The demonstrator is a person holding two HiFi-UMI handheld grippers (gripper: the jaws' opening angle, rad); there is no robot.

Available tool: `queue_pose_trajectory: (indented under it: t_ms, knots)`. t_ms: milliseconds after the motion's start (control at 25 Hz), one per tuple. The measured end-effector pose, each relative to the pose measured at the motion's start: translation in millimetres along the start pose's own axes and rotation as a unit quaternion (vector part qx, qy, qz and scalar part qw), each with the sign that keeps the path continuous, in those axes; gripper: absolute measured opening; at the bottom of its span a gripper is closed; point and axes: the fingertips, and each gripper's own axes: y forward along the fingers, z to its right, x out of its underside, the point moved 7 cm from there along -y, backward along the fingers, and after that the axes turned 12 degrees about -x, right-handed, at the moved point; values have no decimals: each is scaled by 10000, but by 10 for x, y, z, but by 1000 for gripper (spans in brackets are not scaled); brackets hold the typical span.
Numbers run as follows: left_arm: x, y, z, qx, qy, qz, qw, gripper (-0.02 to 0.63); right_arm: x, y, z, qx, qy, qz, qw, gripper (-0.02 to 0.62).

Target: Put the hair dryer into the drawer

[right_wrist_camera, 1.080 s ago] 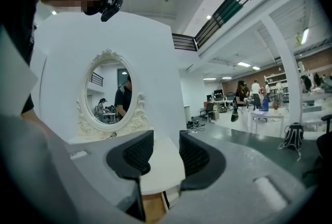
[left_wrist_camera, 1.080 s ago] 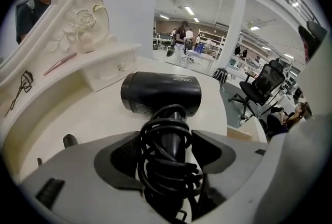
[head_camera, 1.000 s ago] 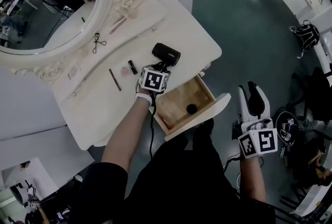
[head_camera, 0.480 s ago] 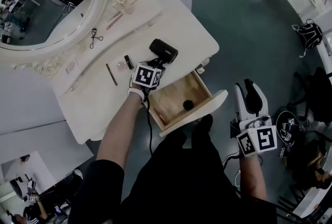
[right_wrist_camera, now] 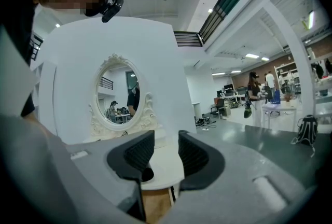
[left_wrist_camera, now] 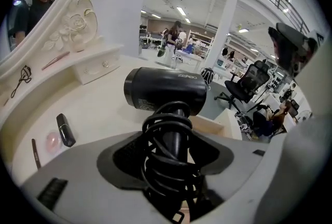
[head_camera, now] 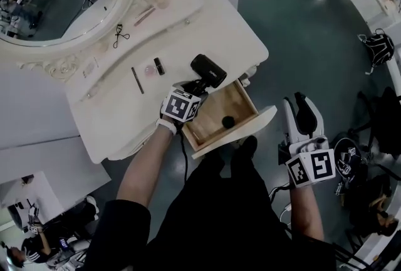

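Observation:
The black hair dryer (head_camera: 209,70) hangs just above the cream dressing table's front right corner, at the back edge of the open wooden drawer (head_camera: 237,136). My left gripper (head_camera: 195,88) is shut on its handle, which has the cord coiled round it. In the left gripper view the hair dryer's barrel (left_wrist_camera: 166,91) lies crosswise above the left gripper (left_wrist_camera: 171,146). A small round black object (head_camera: 229,121) lies in the drawer. My right gripper (head_camera: 299,110) hovers to the right of the drawer front, open with nothing between its fingers. In its own view the right gripper (right_wrist_camera: 166,153) faces the table.
On the tabletop lie a lipstick (head_camera: 160,66), a pink compact (head_camera: 149,69), a dark pencil (head_camera: 137,79) and an eyelash curler (head_camera: 119,36), below an oval mirror (head_camera: 62,0). The dryer's cord (head_camera: 184,157) trails down past my arm. A backpack (head_camera: 378,47) sits on the floor at the right.
My left gripper has carried the hair dryer off the tabletop, toward the front edge and the open drawer. The right gripper has stayed where it was.

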Motion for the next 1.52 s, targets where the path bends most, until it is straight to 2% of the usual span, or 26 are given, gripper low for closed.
queue_pose_trajectory:
  t_ms: [320,600,1200,1520]
  knots:
    - [90,-245,491,374,724,199,9965,265,-8,-107,-90,-87,-19,32,10000,144]
    - [322,-153,832,554,1246,147,9905,265,31,-228,-106,-37,-17,27,10000,144]
    - [786,367,1064,779,1572,-266,9841,265,176,-296,-53,71,16,-165,9998,144]
    - [953,775,986,673,1620,-508,9832,264,314,-232,-39,28,42,-393,9992,144]
